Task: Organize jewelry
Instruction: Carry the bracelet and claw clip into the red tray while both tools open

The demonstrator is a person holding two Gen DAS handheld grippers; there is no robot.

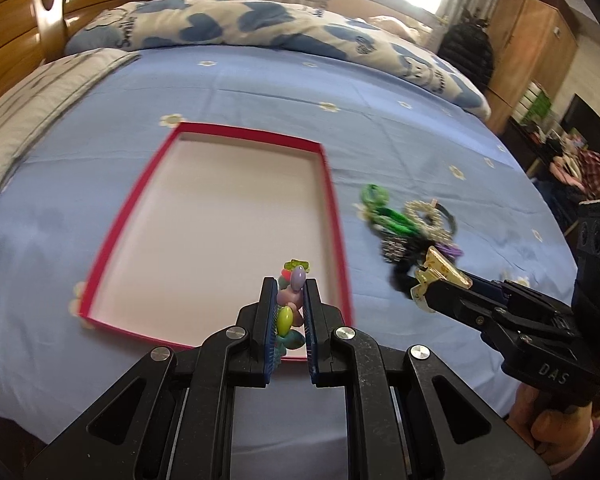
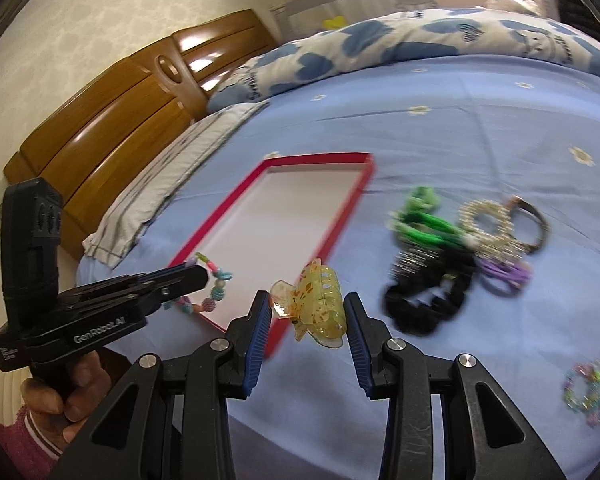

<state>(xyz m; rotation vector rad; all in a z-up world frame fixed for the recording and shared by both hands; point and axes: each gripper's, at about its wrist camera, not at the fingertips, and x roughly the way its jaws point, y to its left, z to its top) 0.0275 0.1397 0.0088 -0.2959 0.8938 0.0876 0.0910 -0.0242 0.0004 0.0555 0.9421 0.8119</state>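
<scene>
A shallow red box (image 1: 332,200) with a white inside lies on the blue bedsheet; it also shows in the right wrist view (image 2: 340,216). My left gripper (image 1: 291,286) is shut on a colourful bead bracelet (image 1: 290,308) above the box's near edge; the bracelet hangs from it in the right wrist view (image 2: 216,280). My right gripper (image 2: 306,304) is shut on a yellow hair claw clip (image 2: 318,308), held above the sheet right of the box; the clip also shows in the left wrist view (image 1: 440,274).
A pile of hair ties and accessories (image 2: 460,248), green, black, purple and pearl, lies right of the box, seen too in the left wrist view (image 1: 404,224). Another bead bracelet (image 2: 584,392) lies at far right. A folded quilt (image 1: 260,28), pillow (image 1: 40,92) and wooden headboard (image 2: 112,120) stand behind.
</scene>
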